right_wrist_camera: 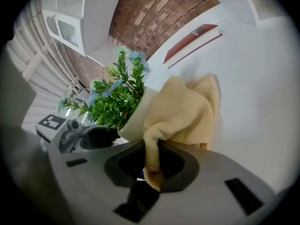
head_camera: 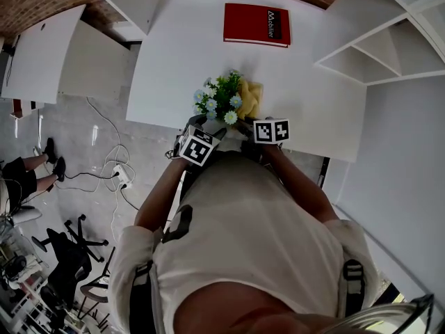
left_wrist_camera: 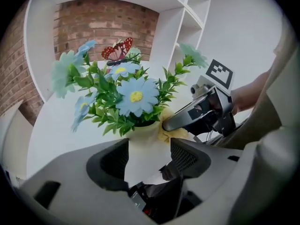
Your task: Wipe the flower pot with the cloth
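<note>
- Floor (head_camera: 90,152), far left: grey, with a white power strip (head_camera: 119,176) among loose cables. A black office chair (head_camera: 69,249) stands closer to you.
- Table (head_camera: 174,61): white top, directly ahead of you. The pot and cloth sit at its near edge, right under your hands.
- Your left gripper (left_wrist_camera: 149,154): the jaws stand wide, one pad on each side of the flower pot. Both pads press its wall, so you are gripping the pot by its lower body.
- Flower pot (left_wrist_camera: 140,142): cream, upright, at the near edge of the table, between your two grippers.
- Flowers (left_wrist_camera: 133,95): pale blue daisy-like blooms with yellow centres over green leaves, filling the mouth of the pot. A red and black butterfly (left_wrist_camera: 117,50) sits above them.
- Cloth (right_wrist_camera: 180,109): pale yellow and bunched, lying against the right side of the pot. In the head view it shows just to the right of the flowers. One fold hangs down into your right gripper.
- Your right gripper (right_wrist_camera: 152,162): the jaws are nearly together, clamped on that fold of cloth. Its tip sits just beside the pot's upper wall, with the cloth between them.
- Book (head_camera: 256,24): red cover with white lettering, lying flat on the far side of the table, well apart from the pot.
- Shelf unit (head_camera: 379,44), far right: white, with open compartments.
</note>
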`<state>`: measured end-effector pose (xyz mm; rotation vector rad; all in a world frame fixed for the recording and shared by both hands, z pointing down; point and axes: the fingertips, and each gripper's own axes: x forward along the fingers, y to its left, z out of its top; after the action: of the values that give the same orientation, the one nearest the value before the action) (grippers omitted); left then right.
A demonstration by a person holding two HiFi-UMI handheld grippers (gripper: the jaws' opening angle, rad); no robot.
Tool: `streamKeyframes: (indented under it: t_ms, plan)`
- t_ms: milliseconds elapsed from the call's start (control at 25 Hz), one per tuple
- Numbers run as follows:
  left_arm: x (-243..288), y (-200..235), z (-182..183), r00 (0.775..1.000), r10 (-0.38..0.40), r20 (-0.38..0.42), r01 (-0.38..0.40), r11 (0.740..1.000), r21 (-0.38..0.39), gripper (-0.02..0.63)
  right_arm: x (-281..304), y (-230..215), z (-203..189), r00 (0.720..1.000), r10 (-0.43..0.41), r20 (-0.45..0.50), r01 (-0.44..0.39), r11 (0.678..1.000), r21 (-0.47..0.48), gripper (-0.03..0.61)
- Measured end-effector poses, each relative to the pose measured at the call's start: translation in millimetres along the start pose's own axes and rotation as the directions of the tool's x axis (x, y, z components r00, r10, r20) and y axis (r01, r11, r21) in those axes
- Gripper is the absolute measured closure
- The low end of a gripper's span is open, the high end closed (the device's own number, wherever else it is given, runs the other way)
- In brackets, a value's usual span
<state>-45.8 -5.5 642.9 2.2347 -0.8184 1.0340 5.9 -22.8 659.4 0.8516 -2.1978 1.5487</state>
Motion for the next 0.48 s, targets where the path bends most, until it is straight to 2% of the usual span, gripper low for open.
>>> streamKeyframes:
  t_ms: [80, 160, 280, 400, 480]
  plan:
    - [-2, 3, -2, 1.000, -0.003, -0.007, 0.003, 1.000, 0.025, 0.330, 1, -1, -1, 1.000, 0.008, -0.004, -0.008, 1.000, 0.013, 0.509]
    - [-8, 15, -4, 1.000, 0.029, -0.010, -0.028, 0.998, 0.050, 0.330, -2, -1, 0, 1.000, 0.007, -0.007, -0.007, 1.000, 0.010, 0.508]
    - [-12, 37, -1, 0.996, 0.085, -0.003, -0.083, 0.987, 0.138, 0.317, -14, 3, 10, 1.000, 0.023, 0.018, -0.023, 1.000, -0.001, 0.508]
    - [-7, 45, 9, 0.998, 0.055, 0.010, -0.056, 0.969, 0.240, 0.312, -27, 24, 34, 0.994, 0.079, 0.072, -0.077, 0.996, -0.032, 0.508]
    - [-2, 43, 14, 1.000, 0.026, 0.016, -0.030, 0.960, 0.278, 0.310, -31, 35, 48, 0.990, 0.096, 0.098, -0.090, 0.994, -0.069, 0.508]
